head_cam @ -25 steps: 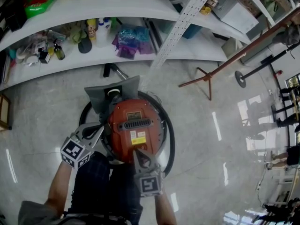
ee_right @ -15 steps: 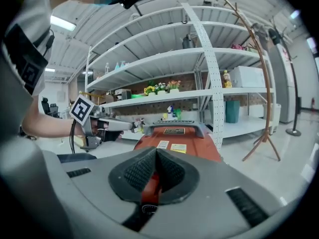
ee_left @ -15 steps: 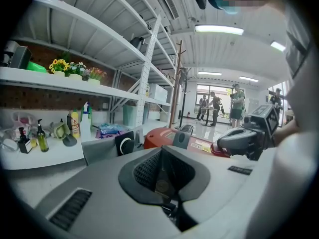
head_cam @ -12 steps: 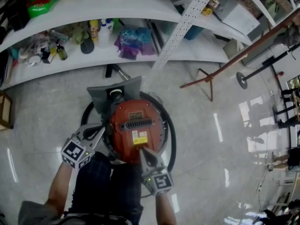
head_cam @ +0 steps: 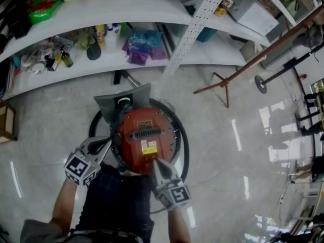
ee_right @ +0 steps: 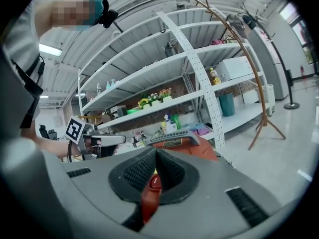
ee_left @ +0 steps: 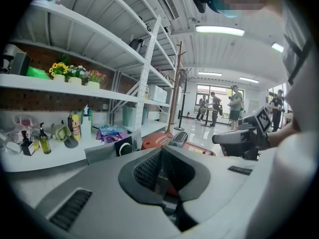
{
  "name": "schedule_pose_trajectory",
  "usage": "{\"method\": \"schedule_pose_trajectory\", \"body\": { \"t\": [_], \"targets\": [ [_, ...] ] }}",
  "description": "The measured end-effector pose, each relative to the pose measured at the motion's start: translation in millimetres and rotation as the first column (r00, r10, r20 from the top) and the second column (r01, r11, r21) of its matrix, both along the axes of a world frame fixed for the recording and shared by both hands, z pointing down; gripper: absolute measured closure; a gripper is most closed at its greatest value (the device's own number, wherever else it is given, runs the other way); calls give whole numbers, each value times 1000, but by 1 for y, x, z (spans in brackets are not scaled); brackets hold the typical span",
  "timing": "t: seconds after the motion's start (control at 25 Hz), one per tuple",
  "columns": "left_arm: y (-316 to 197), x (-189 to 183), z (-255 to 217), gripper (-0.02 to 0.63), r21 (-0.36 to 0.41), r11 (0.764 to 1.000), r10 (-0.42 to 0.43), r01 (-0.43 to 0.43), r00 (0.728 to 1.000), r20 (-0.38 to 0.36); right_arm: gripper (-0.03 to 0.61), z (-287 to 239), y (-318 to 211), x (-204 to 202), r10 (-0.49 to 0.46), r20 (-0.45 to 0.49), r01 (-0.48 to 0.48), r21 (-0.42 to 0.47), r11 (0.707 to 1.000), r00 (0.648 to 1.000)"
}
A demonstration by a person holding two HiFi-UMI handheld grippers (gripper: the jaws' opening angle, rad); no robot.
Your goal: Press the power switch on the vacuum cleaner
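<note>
Red canister vacuum cleaner [head_cam: 132,151] stood on the floor [head_cam: 223,151], hose end toward the shelves [head_cam: 152,59], handle [head_cam: 148,134] crosswise, right gripper [head_cam: 157,162], jaws pressed together, tips at the rear red power switch [ee_right: 153,182], left gripper [head_cam: 107,142] likewise closed, beside its left flank

Red vacuum cleaner [head_cam: 147,138], round — upright

1. Glossy grey floor [head_cam: 45,130] is carrying the red vacuum cleaner [head_cam: 144,148] and a wooden coat stand [head_cam: 221,86].
2. Lower white shelf [head_cam: 76,70] is holding bottles [head_cam: 99,32] and a purple bag [head_cam: 142,43].
</note>
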State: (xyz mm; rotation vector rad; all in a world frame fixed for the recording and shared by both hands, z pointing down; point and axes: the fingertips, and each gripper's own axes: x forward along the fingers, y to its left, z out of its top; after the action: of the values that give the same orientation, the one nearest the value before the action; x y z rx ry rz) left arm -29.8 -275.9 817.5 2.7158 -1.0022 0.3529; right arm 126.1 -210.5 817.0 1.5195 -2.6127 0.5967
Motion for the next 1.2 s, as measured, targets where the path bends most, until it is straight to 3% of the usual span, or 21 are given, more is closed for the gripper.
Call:
{"method": "schedule_pose_trajectory", "body": {
  "t": [0.28, 1.2],
  "targets": [
    [16, 1, -54, 604, -26, 999, 24, -24, 1000, -10, 569, -51, 7, 4, 15, 16, -16, 18, 1000, 1000],
    [76, -5, -332, 605, 14, 1000, 6, -5, 1000, -25, 569, -316, 55, 15, 22, 33, -23, 43, 999, 999]
  ]
}}
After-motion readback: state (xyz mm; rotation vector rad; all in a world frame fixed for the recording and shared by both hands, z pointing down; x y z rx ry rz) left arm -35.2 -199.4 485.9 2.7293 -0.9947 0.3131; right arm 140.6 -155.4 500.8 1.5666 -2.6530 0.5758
